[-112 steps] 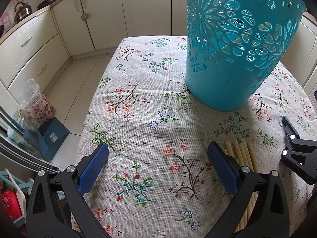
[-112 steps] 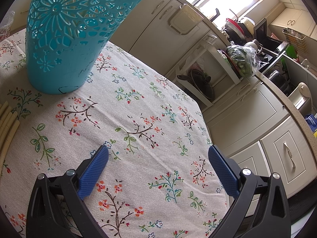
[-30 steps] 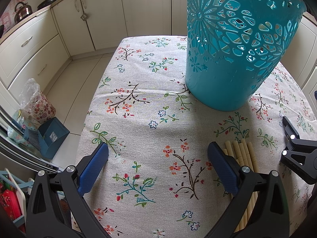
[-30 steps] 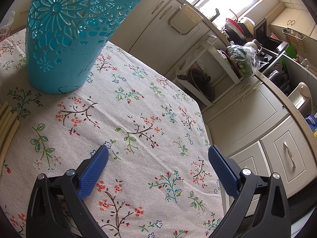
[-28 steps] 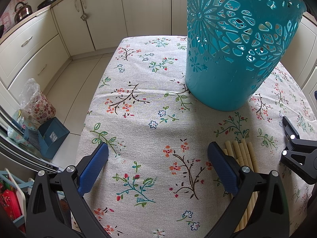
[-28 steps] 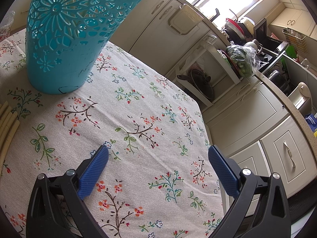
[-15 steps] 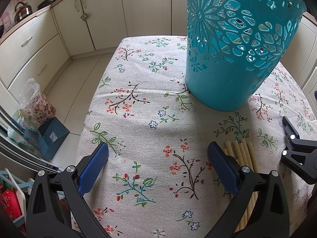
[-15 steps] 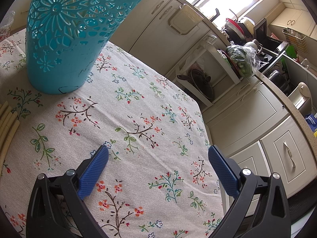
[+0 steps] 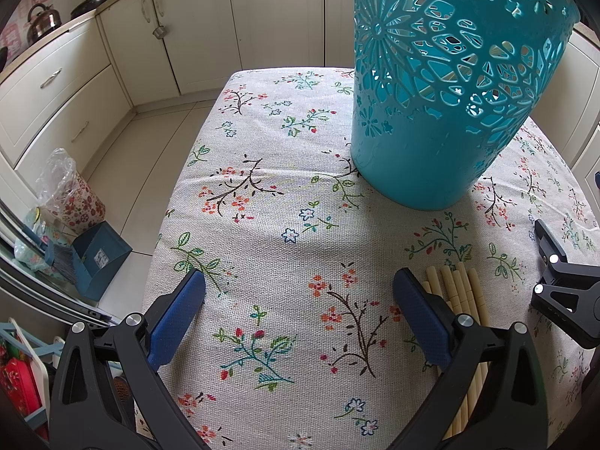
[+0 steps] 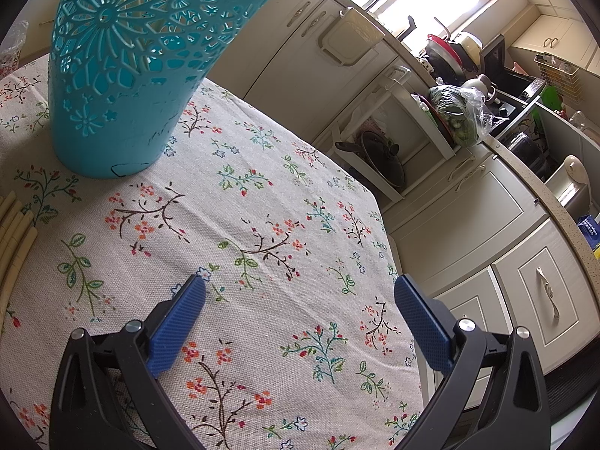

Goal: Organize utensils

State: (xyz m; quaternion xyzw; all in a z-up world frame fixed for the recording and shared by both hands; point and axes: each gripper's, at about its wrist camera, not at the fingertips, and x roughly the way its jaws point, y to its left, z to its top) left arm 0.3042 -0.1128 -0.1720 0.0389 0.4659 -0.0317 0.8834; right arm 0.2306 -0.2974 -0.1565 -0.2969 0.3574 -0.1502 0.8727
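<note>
A tall teal cut-out holder [image 9: 446, 86] stands upright on the floral tablecloth [image 9: 285, 202], ahead and to the right in the left wrist view. It appears again as the holder [image 10: 123, 75] at upper left in the right wrist view. A bundle of pale bamboo chopsticks [image 9: 463, 296] lies flat just right of my left gripper's right finger, partly hidden behind it. The same chopsticks [image 10: 13, 232] show at the left edge of the right wrist view. My left gripper [image 9: 298, 315] is open and empty over the cloth. My right gripper [image 10: 300, 317] is open and empty too.
The table's left edge drops to a tiled floor [image 9: 150, 165] with a blue dustpan [image 9: 95, 258] and a bagged tin [image 9: 69, 195]. Cream cabinets [image 9: 195, 26] line the back. Past the table's right edge stand a pan rack [image 10: 382, 157] and a cluttered counter [image 10: 525, 120].
</note>
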